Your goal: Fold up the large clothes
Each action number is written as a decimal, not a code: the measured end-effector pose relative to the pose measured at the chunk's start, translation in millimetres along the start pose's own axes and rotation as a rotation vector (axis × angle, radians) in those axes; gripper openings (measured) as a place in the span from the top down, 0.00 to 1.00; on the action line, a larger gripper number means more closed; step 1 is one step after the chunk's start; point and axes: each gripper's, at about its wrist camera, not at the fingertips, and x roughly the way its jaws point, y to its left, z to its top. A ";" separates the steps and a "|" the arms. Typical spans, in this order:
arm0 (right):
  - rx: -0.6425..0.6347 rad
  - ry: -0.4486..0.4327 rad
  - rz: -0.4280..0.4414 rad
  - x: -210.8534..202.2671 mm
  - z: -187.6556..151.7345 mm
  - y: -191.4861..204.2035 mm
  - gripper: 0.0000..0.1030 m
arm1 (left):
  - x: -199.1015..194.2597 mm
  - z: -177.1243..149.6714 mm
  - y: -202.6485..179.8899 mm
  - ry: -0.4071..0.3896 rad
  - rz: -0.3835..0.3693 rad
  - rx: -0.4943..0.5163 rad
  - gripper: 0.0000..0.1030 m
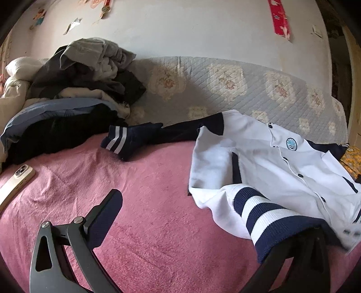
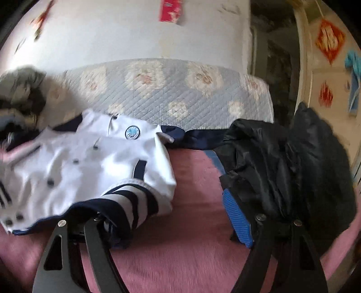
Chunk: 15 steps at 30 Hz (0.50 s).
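Left wrist view, white jacket [image 1: 270,162] on pink blanket [image 1: 146,225], striped hem draped over one finger of each spread, ungripping gripper, left gripper [image 1: 191,223], right gripper [image 2: 171,216] low over blanket.

You're looking across a bed under a pink fleece blanket [image 1: 158,225], lower half of frame. Behind it, a grey quilted cover [image 1: 237,90] with floral medallions runs along a pale wall [image 1: 191,29]. There's a red banner [image 1: 279,18] at upper right, paper decorations [image 1: 72,26] at upper left. On your right view, a dark doorway [image 2: 275,56] opens at upper right, daylight soft throughout.
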 end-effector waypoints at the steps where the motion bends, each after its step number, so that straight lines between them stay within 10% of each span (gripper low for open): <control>1: 0.053 0.021 0.029 6.5 6.2 -9.2 0.22 | -0.6 0.8 2.3 0.002 0.008 -0.008 0.00; 7: 0.120 0.039 0.061 5.9 36.3 -29.6 0.22 | -22.1 4.9 -4.0 -0.094 0.183 0.105 0.00; 15: -0.278 -0.112 -0.338 -51.5 10.2 22.2 0.23 | -53.9 2.9 3.3 -0.135 0.263 0.096 0.00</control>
